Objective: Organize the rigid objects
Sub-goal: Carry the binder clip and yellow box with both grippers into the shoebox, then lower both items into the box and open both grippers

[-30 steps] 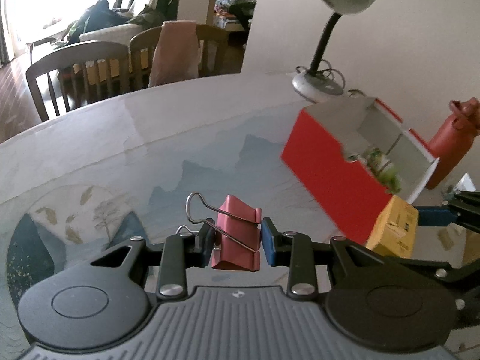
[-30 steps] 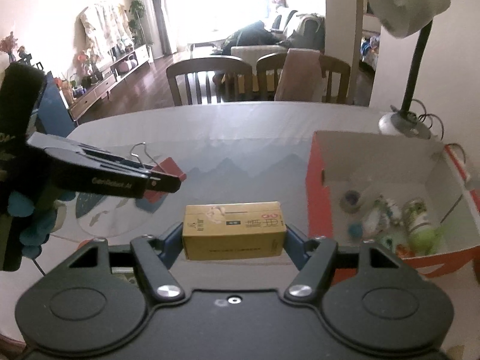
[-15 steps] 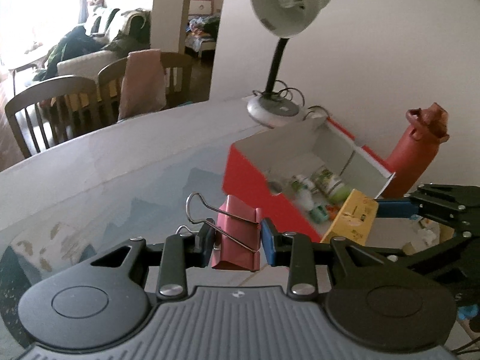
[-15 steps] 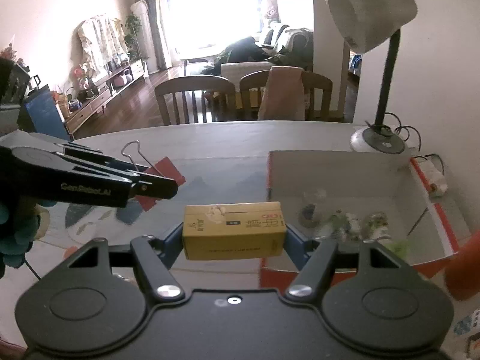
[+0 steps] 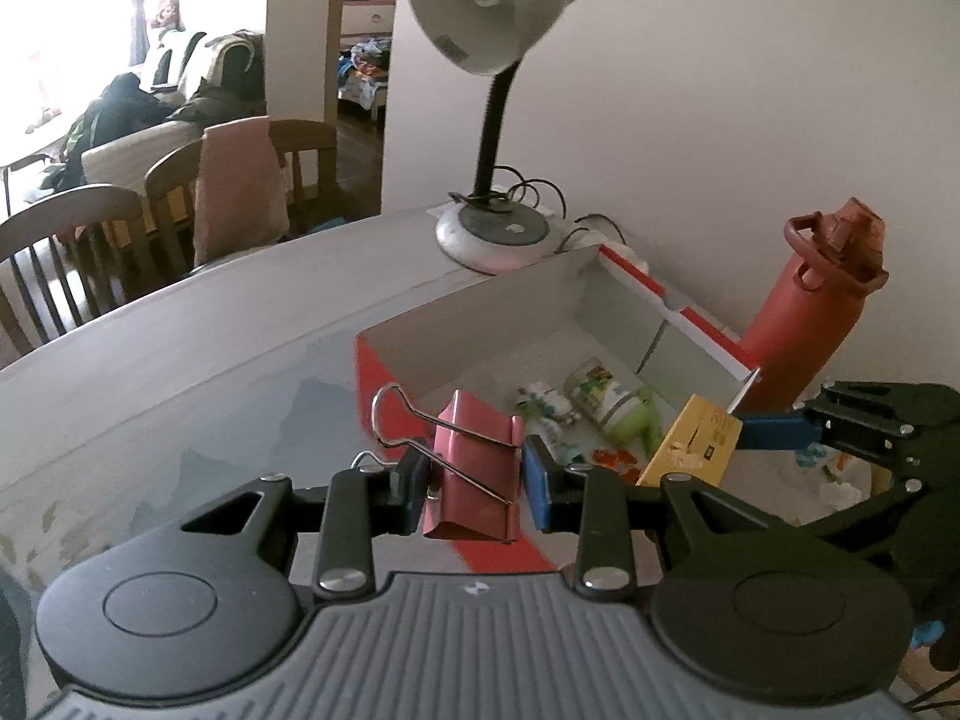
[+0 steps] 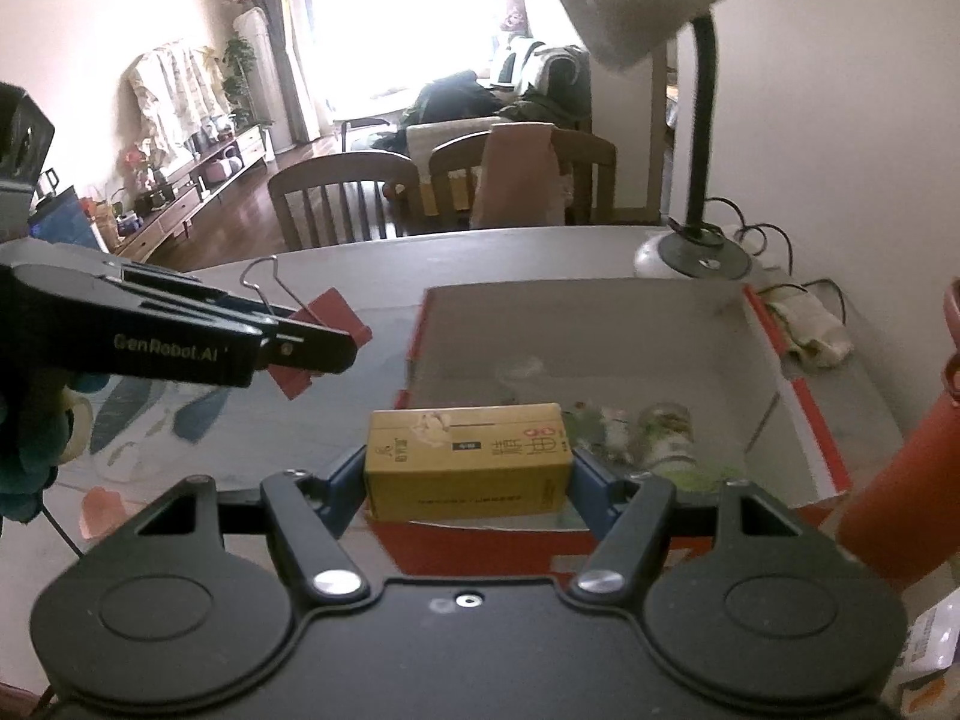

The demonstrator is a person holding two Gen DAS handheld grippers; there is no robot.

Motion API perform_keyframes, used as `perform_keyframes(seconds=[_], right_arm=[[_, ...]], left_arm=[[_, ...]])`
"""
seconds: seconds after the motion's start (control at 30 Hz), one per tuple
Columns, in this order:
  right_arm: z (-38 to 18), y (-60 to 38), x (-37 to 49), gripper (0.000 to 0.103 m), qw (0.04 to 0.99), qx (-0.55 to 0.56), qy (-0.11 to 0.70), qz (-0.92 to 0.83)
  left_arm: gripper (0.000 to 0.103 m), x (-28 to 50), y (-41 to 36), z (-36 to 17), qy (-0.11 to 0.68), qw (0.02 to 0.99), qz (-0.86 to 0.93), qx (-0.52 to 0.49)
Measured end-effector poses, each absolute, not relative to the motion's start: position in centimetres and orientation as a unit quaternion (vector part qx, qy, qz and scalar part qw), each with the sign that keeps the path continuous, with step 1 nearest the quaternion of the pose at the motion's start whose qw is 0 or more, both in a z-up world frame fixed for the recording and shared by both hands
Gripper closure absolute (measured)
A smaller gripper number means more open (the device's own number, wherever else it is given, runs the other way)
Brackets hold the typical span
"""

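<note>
My left gripper [image 5: 474,483] is shut on a red binder clip [image 5: 471,468], held in the air at the near left corner of the red box [image 5: 384,372]. It also shows in the right wrist view [image 6: 318,330]. My right gripper [image 6: 468,474] is shut on a yellow carton [image 6: 465,462], held over the near edge of the red box [image 6: 480,540]. The carton also shows in the left wrist view [image 5: 696,441]. The box has a pale inside with several small items [image 5: 594,402] in it.
A white desk lamp [image 5: 492,228] stands behind the box, with a cable by its base. A red water bottle [image 5: 804,306] stands right of the box. A crumpled cloth [image 6: 810,324] lies at the box's far right corner. Wooden chairs [image 6: 342,198] stand beyond the table.
Both grippers have moved toward the red box with their loads. The clip and the carton now hang at the box's near edge, and the inside of the box is in fuller view.
</note>
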State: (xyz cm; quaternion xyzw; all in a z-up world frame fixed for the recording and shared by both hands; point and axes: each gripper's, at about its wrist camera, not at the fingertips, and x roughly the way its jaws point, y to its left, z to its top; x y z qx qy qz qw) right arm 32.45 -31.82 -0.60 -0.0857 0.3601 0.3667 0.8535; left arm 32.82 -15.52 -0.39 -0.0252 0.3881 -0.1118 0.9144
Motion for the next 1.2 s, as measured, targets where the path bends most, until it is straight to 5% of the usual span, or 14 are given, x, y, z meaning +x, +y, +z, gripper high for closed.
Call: perform_keyframes(seconds=[0.53,1.2], right_arm=[[-3.0,-36.3,38.7,0.033,0.857,-0.091,0.375,0.340],[-8.5,-33.5,43.4,0.033,0.831,-0.119,0.418,0.346]], left_arm=[[0.071,41.7,-23.2,-1.5,0.401,0.907,-0.126,0.004],[0.071,51.1,-28.4,-9.7,0.477,0.871,-0.109,0.039]])
